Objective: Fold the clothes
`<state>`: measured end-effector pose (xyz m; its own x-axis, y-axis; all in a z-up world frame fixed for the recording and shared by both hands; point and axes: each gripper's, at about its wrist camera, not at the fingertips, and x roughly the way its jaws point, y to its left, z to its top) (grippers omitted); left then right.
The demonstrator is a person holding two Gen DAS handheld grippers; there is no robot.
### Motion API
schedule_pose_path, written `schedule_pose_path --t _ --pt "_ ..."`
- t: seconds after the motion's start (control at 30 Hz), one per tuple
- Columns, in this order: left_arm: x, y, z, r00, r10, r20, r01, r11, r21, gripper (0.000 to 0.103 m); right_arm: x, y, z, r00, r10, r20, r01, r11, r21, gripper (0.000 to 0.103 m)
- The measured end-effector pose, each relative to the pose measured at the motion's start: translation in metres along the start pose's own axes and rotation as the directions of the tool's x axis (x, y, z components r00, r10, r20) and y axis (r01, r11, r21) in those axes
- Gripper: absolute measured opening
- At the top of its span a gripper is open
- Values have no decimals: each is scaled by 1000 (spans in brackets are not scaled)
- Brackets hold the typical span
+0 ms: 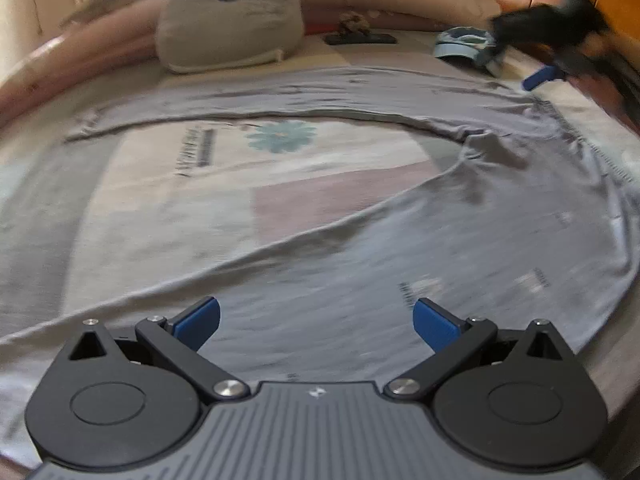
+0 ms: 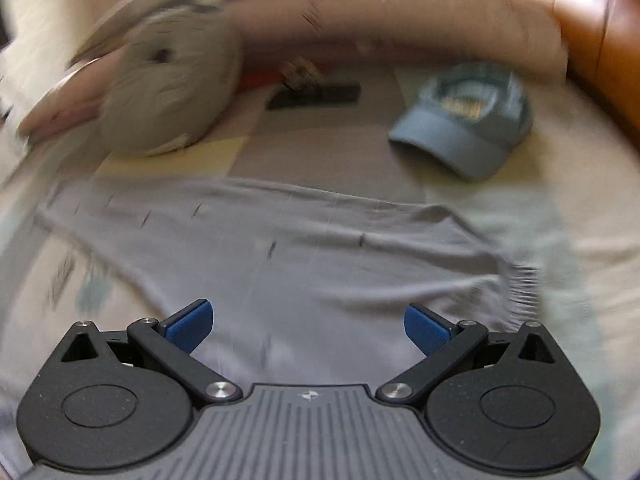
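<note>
Grey trousers [image 1: 460, 248] lie spread on the bed, their two legs forming a V, one leg along the far side and one toward me. My left gripper [image 1: 316, 320] is open and empty, just above the near leg. The right gripper shows blurred at the far right of the left wrist view [image 1: 552, 68], near the waistband. In the right wrist view the trousers [image 2: 312, 256] lie flat with the elastic waistband [image 2: 524, 292] at right; my right gripper [image 2: 308, 324] is open and empty above the cloth.
A patchwork bedsheet [image 1: 280, 184] covers the bed. A grey cushion [image 1: 228, 16], a dark phone [image 1: 360, 39] and a light-blue cap [image 2: 468, 120] lie at the far side. A long pink bolster [image 2: 400, 20] and an orange headboard [image 2: 600, 32] stand behind.
</note>
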<state>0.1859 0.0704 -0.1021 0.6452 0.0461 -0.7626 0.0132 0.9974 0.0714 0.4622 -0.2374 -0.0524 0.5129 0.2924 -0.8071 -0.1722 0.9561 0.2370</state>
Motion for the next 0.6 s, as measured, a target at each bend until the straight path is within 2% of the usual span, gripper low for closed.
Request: schedule_pose_path --t 0.07,0.13,0.27,0.33,0.37,0.53,0.6 --pt "0 3 -5 999 47 -1 -47 999 17 102 37 -2 24 997 -24 -71 30 996 86 103" --pt "3 7 -9 998 63 -15 -63 998 19 102 67 3 39 992 -71 -102 84 988 126 103" --pt "8 14 -18 999 47 -27 -47 999 -10 102 111 23 48 971 -193 -143 209 972 106 103" --pt "9 18 -20 999 42 -17 -42 999 -33 102 123 32 53 959 -258 -120 266 962 56 103" --pt "9 19 -21 999 39 -13 -39 998 -44 102 127 31 57 957 -271 -104 278 958 67 103" --pt "7 22 -26 999 34 3 -34 997 -64 102 138 24 74 951 -306 -45 309 945 105 103" --pt "4 23 -27 999 41 8 -41 998 -55 102 140 27 77 957 -289 -25 290 956 51 103"
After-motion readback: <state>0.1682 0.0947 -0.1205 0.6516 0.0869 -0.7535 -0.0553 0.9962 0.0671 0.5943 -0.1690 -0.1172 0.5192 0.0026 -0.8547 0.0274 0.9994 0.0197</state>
